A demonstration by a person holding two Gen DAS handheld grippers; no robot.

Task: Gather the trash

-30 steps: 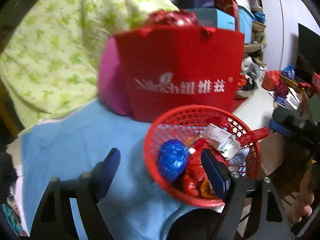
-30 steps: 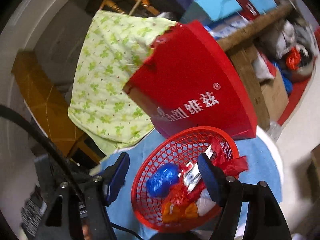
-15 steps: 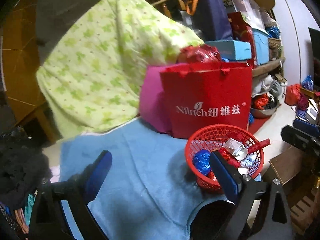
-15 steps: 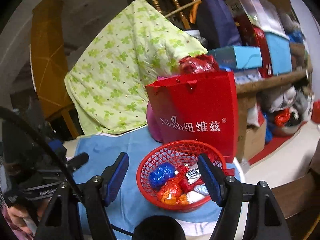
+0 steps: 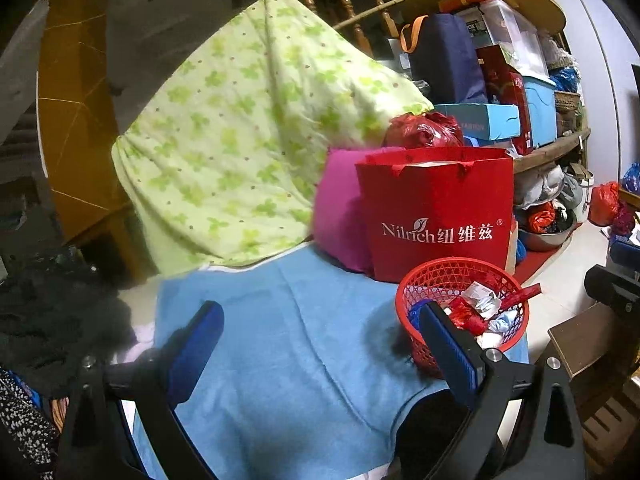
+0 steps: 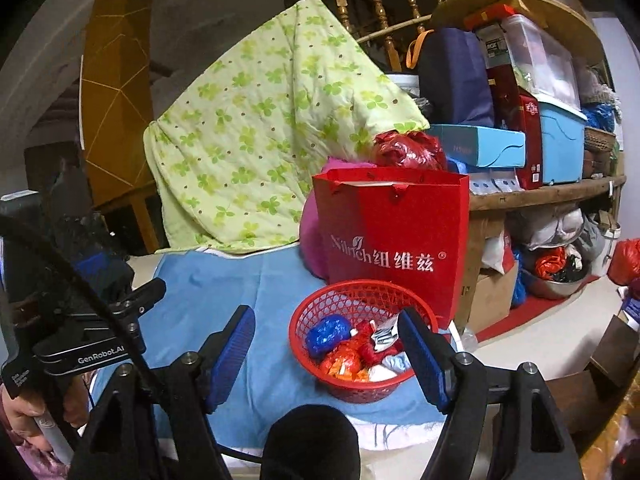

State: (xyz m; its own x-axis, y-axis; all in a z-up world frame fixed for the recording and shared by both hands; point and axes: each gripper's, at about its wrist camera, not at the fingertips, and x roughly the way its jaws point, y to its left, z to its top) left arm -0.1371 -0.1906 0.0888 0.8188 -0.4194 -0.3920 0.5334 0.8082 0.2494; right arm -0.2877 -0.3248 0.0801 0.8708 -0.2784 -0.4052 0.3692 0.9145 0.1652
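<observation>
A red mesh basket (image 5: 460, 276) (image 6: 360, 288) stands on the blue cloth (image 5: 280, 340) (image 6: 240, 280), near its right end. Crumpled trash lies inside it: a blue wrapper (image 6: 328, 330), red and orange wrappers (image 6: 344, 360), and a white one (image 5: 484, 296). My left gripper (image 5: 316, 312) hangs open and empty above the cloth, with the basket behind its right finger. My right gripper (image 6: 324, 316) is back from the basket and a little above it; its jaws are opening with nothing between them. The left tool's body (image 6: 92, 356) shows at the left of the right wrist view, held by a hand.
A red paper bag (image 5: 436, 208) (image 6: 392, 220) stands right behind the basket, beside a pink cushion (image 5: 336, 216). A green flowered quilt (image 5: 240, 140) hangs over a railing behind. Stacked boxes fill a wooden shelf (image 6: 540, 192) at right. A wooden stool (image 5: 592, 340) stands off the cloth's right end.
Both grippers have pulled back and up from the basket, which now looks smaller and farther. The left jaws have spread wider. The right view has rolled level.
</observation>
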